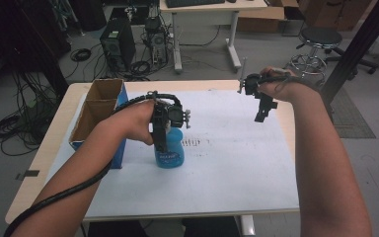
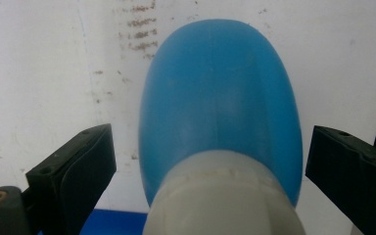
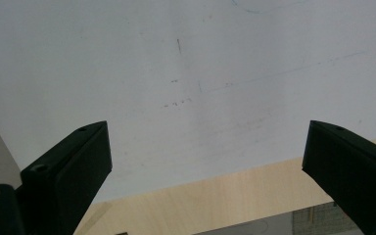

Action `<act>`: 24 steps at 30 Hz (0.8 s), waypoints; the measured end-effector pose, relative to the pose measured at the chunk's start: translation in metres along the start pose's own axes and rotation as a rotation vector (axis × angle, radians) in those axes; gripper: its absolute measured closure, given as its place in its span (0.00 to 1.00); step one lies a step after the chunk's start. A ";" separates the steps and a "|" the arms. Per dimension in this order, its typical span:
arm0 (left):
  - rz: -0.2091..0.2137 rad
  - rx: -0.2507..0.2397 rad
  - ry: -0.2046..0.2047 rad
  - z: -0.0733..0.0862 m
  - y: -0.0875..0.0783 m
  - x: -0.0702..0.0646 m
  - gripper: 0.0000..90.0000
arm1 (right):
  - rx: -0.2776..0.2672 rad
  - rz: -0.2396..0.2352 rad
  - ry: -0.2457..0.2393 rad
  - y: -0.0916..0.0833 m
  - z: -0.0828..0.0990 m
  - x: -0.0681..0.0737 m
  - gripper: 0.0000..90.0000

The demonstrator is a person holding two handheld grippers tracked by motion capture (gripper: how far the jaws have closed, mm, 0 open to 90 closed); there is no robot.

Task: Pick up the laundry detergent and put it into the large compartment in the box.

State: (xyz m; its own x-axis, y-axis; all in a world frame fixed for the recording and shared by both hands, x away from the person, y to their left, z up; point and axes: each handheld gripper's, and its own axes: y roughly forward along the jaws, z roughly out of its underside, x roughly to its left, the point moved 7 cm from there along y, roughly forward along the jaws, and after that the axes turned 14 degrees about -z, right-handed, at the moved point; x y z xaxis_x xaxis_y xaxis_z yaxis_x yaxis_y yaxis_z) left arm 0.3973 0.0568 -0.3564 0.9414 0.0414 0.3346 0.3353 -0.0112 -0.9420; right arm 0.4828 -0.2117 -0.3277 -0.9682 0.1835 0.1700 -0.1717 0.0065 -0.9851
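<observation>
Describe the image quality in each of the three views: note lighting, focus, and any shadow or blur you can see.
High view: dim, slightly soft, with a dark room behind the white sheet. Left gripper view: evenly lit, the blue bottle very close and a little soft, its pale cap blurred. Right gripper view: flat light, no glare, black tongs dark with little detail, faint marks on the sheet legible.

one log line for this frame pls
left tool: open, straddling blue bottle, no contact | right tool: open, empty, above white sheet
</observation>
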 end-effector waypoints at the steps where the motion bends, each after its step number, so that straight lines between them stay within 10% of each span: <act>1: -0.005 0.000 0.002 0.000 0.000 0.001 0.06 | 0.001 0.001 0.000 0.000 0.000 0.000 0.04; 24: 0.004 0.024 0.001 -0.002 0.004 -0.002 0.21 | -0.003 -0.007 0.000 0.004 -0.001 -0.001 0.04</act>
State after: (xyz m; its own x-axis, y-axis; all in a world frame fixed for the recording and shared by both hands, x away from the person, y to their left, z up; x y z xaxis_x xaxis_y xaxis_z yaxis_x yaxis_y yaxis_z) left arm 0.3971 0.0543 -0.3603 0.9429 0.0403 0.3305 0.3303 0.0130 -0.9438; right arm 0.4831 -0.2113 -0.3321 -0.9670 0.1836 0.1767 -0.1779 0.0104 -0.9840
